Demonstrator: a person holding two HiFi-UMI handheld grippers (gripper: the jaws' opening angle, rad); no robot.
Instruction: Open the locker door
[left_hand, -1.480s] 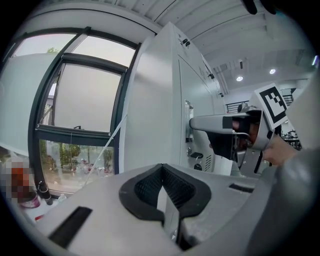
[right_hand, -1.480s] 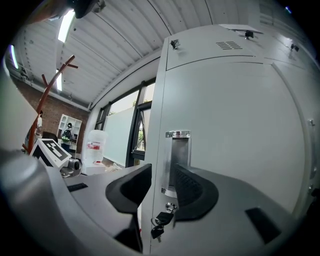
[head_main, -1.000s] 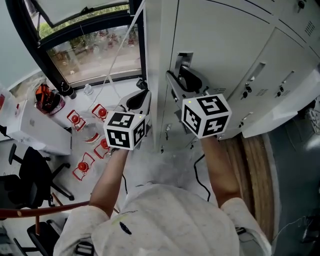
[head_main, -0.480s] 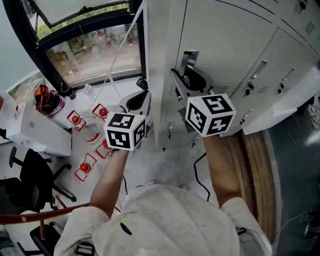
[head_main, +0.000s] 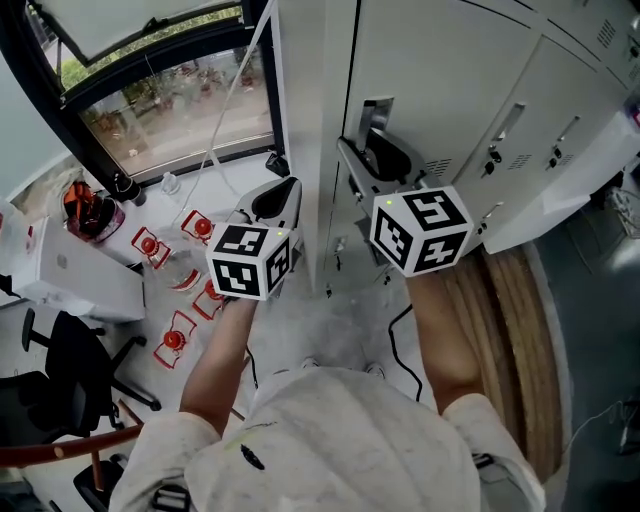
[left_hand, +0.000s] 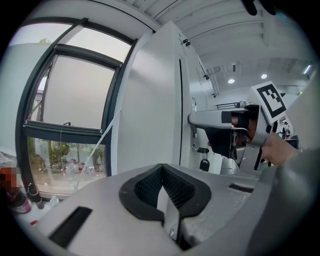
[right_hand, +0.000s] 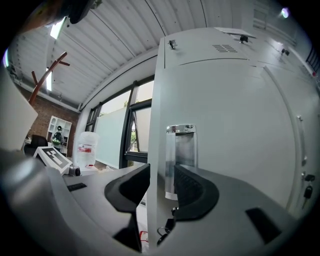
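Locker door (head_main: 440, 90) is white and tall, the one at the left end of the row of lockers (head_main: 560, 120), just beside the big window (head_main: 170, 100). It has a shiny silver handle (right_hand: 180, 150) set into it near its left edge. A small key (left_hand: 204, 162) hangs from a lock lower down on the locker front.

The right gripper (head_main: 365, 160) is up against this door, just under the silver handle. In the right gripper view the door's thin left edge runs straight between the two black jaws. One jaw sits on each side of it and they pinch it. The door looks almost flat with the locker front. I cannot tell if it has come open a crack.

The left gripper (head_main: 280, 195) is held up next to the plain white side of the locker, near the window. Its two jaws are pressed together with nothing between them. It is not touching the locker.

Down on the floor (head_main: 300, 330) by the window lie some small red and white things (head_main: 150, 240). I cannot tell what they are. A black chair (head_main: 60, 350) stands at the left.
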